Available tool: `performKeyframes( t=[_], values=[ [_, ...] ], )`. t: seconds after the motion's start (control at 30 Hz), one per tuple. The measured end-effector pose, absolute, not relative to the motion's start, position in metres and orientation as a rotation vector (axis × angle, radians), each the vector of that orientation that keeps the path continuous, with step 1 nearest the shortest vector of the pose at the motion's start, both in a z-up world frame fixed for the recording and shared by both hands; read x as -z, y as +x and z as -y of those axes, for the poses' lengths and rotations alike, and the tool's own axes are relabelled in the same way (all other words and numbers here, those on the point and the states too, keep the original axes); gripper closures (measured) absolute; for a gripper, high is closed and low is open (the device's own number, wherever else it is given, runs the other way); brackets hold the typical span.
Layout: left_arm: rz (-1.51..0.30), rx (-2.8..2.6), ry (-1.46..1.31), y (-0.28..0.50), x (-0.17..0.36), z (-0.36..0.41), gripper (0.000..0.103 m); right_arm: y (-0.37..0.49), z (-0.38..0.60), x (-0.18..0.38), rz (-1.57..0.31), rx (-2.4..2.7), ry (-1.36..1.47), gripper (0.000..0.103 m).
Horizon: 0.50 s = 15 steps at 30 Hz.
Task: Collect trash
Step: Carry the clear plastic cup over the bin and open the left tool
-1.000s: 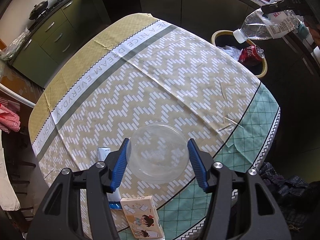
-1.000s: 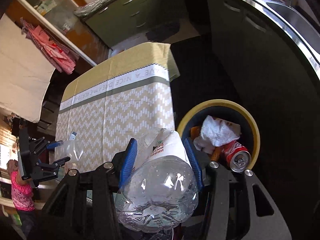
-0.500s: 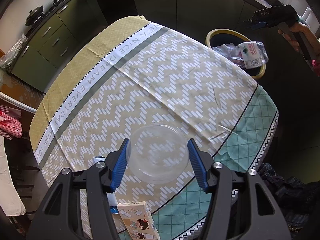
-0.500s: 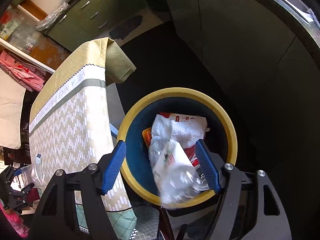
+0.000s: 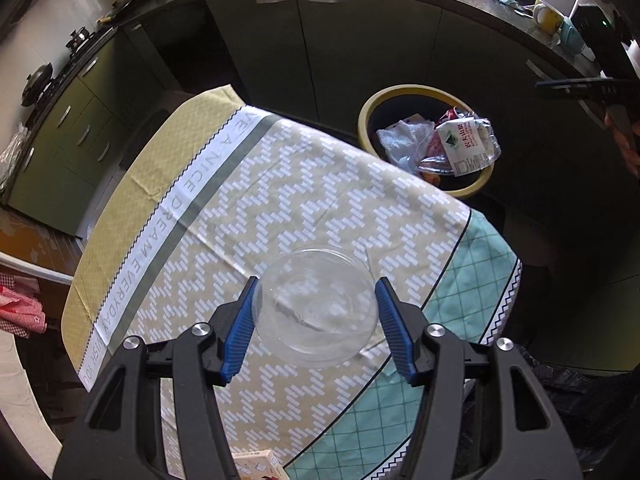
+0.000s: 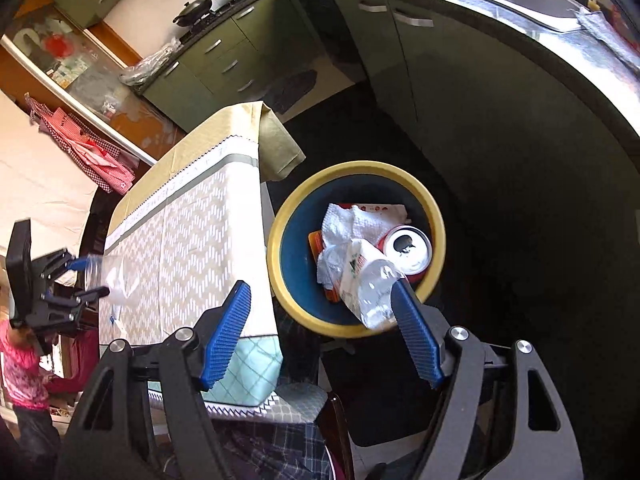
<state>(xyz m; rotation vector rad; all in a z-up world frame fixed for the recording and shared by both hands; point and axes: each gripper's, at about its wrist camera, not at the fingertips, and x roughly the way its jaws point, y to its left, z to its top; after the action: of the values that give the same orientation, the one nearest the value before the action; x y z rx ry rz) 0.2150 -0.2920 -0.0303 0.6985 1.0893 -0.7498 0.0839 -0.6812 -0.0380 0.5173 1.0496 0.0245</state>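
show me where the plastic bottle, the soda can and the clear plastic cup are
plastic bottle [image 6: 370, 286]: right wrist view, on its clear crumpled body, inside the bin.
soda can [image 6: 408, 245]: right wrist view, on its silver top.
clear plastic cup [image 5: 316, 306]: left wrist view, on its see-through middle, between the blue pads.

Left hand-held gripper clamped, right hand-held gripper — jaws just opened — empty

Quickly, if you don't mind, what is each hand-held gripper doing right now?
Left hand-held gripper: closed on the clear plastic cup, held above the table.
Right hand-held gripper: open and empty; its jaws have just been opening, and the plastic bottle lies in the bin.
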Motion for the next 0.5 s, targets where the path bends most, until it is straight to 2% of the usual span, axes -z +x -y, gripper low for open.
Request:
performKeyframes(
  t=[0.23, 0.5],
  values=[
    [-1.037, 0.869, 0.740, 0.230, 0.034, 0.406, 0.047, -0.020, 0.709, 0.060, -0.966, 0.033, 0.609, 0.026],
    [-1.020, 0.935, 0.776, 0.251, 0.082, 0.531, 0.046, -0.091, 0.732, 0.116, -0.948, 0.088, 0.782, 0.026]
  ],
)
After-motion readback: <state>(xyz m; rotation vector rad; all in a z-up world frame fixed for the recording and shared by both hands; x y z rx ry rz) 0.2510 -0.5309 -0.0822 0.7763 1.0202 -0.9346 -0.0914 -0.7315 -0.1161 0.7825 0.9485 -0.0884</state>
